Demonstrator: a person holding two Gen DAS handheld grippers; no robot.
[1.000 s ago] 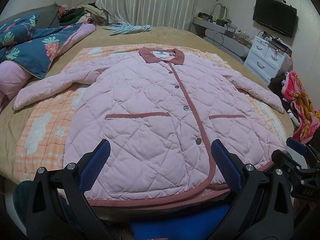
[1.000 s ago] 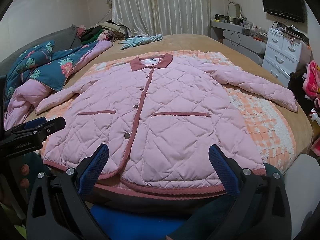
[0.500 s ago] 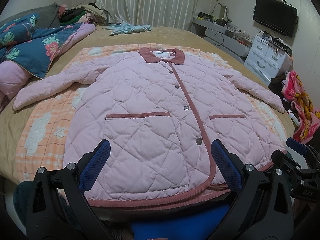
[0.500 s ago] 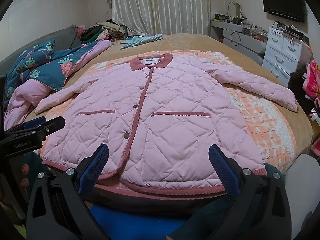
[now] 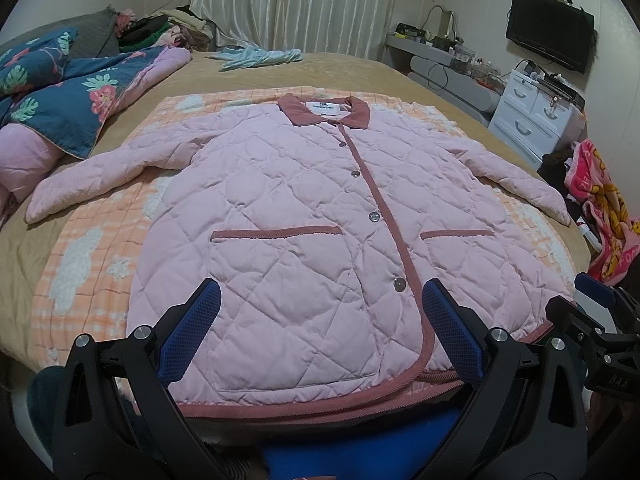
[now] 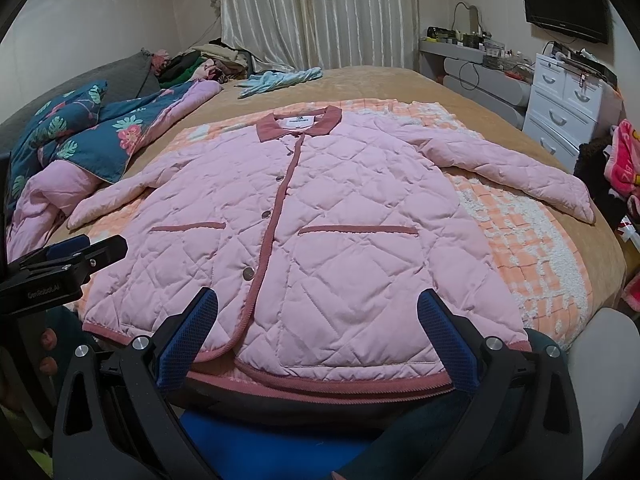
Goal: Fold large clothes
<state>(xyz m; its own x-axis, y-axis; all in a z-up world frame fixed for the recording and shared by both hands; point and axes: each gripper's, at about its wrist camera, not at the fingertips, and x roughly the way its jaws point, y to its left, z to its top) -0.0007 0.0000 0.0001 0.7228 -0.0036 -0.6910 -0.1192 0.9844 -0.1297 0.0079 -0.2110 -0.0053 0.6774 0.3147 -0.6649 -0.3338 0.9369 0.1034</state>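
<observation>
A pink quilted jacket (image 5: 280, 216) is lying face up and buttoned on an orange checked blanket (image 5: 84, 264) spread over the bed (image 5: 40, 240), collar (image 5: 324, 114) pointing toward 12 o'clock and hem toward 6 o'clock, both sleeves spread out. Working from the left: the left sleeve (image 5: 100, 178) is reaching toward 9 o'clock, its cuff resting just off the blanket on the bed cover, near a blue floral quilt (image 5: 76, 108). The left gripper (image 5: 320, 324) is hovering just short of the hem at 6 o'clock with its fingers (image 5: 192, 332) spread wide apart and holding nothing. Across the front, the darker placket and four snaps (image 6: 248, 273) are running from collar to hem, with a trimmed pocket on either side. The right gripper (image 6: 312, 332) is likewise hanging over the hem with fingers (image 6: 448, 340) wide apart and empty. The right sleeve (image 6: 516, 172) is stretching toward 3 o'clock. Judging by the puffed padding, the jacket is probably light but bulky, soft and springy, so folds are likely to bounce back unless pressed flat, and the smooth shell may slip between pads. The firm corded hem and the cuffs look like the surest places to pinch; a sleeve cuff would suit a first fold inward across the body
</observation>
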